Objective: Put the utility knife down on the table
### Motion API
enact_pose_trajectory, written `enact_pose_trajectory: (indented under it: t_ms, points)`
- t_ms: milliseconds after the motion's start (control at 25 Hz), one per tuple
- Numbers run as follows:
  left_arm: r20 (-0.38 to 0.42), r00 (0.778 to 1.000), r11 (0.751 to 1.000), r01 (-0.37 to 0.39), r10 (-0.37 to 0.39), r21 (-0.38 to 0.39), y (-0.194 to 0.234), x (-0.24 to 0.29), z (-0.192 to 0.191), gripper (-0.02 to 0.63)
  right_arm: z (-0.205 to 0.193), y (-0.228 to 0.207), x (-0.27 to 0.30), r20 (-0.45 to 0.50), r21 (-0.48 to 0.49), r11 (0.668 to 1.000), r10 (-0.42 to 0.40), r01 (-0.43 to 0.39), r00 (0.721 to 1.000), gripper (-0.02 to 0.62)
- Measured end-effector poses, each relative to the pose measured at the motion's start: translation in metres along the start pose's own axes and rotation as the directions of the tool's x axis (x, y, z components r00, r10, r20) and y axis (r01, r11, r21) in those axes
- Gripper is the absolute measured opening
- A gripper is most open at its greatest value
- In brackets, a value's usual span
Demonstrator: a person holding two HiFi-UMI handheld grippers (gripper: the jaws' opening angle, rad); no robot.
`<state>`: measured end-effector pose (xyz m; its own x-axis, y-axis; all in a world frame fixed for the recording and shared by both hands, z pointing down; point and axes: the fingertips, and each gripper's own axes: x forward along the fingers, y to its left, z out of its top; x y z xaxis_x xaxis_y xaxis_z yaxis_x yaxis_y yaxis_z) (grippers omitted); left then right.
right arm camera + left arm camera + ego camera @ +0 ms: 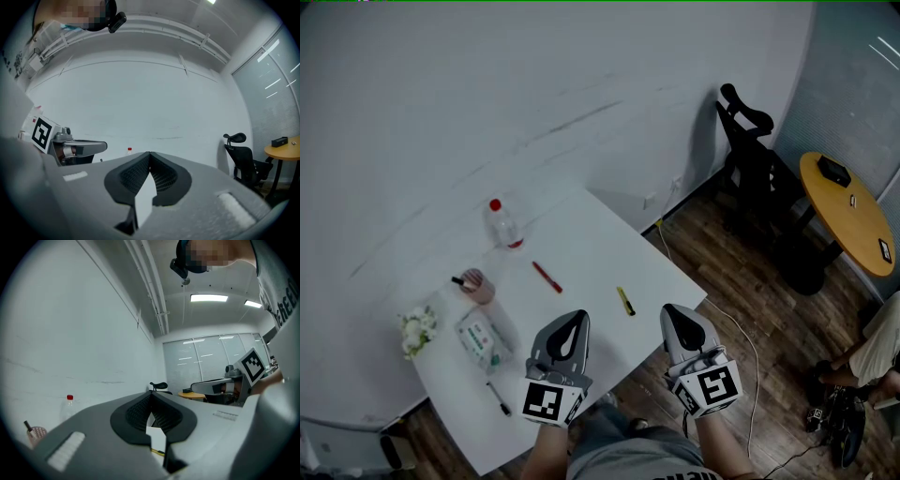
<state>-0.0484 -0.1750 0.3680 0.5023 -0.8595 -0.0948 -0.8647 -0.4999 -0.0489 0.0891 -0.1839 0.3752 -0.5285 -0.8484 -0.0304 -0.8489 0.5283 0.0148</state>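
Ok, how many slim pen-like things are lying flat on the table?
3: a red one in the middle, a yellow one toward the right corner, a black one by the near edge, left of the left gripper. More could lie hidden beneath it.

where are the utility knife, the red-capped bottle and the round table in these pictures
utility knife (625,300): head view, middle of its yellow body
bottle (503,228): head view, clear body under the red cap
round table (830,212): head view, bare patch of its orange top
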Motion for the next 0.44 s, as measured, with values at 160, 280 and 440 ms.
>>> enact_pose_trajectory:
  t_ms: [160,280,440]
  points:
    - [0.004,1.0,1.0,-0.005,0.005,0.001,-0.0013,-0.0011,0.0015,0.008,0.001,0.0002,-0.0014,0.003,-0.005,1.0,0.003,-0.003,1.0,0.001]
    - [0.007,1.0,1.0,-0.007,0.007,0.002,-0.0012,-0.0023,0.0018,0.008,0.0012,0.0006,-0.0016,0.005,-0.007,1.0,0.003,-0.003,1.0,0.002]
    - [0.01,1.0,1.0,-0.007,0.007,0.009,-0.0022,-0.0037,0.003,0.008,0.0029,0.0012,-0.0028,0.007,-0.009,1.0,0.004,-0.004,1.0,0.002]
